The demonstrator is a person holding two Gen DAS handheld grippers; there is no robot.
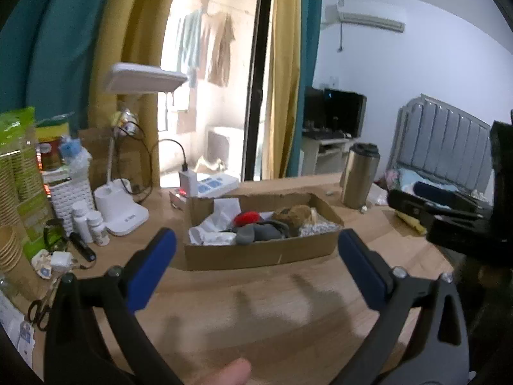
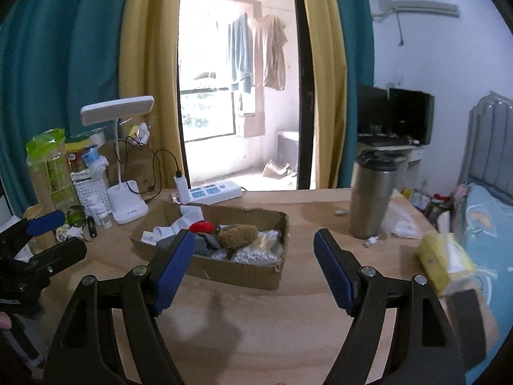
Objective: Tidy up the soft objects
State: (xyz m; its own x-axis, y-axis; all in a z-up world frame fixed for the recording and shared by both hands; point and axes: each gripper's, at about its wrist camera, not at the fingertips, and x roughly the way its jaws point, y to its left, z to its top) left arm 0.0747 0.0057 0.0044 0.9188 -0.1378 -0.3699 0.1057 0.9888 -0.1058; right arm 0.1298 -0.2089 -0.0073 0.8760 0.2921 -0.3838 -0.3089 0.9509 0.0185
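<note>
A shallow cardboard box [image 1: 263, 252] lies on the wooden table, holding a red soft ball [image 1: 246, 217], a brown plush toy [image 1: 293, 215], grey cloth [image 1: 256, 234] and white cloth [image 1: 211, 235]. My left gripper [image 1: 256, 235] hangs open in front of the box and short of it, jaws wide, nothing between the blue pads [image 1: 150, 272]. In the right wrist view the same box [image 2: 237, 272] shows the red ball [image 2: 201, 226], the plush toy [image 2: 239, 235] and a white beaded bag [image 2: 253, 256]. My right gripper [image 2: 254, 235] is open too, and holds nothing.
A steel tumbler [image 2: 373, 195] stands right of the box, a yellow tissue pack [image 2: 445, 260] near the table's right edge. A white desk lamp [image 1: 123, 215], small bottles [image 1: 93, 224], a power strip [image 2: 213, 192] and scissors [image 1: 38, 314] crowd the left. Bare wood lies under both grippers.
</note>
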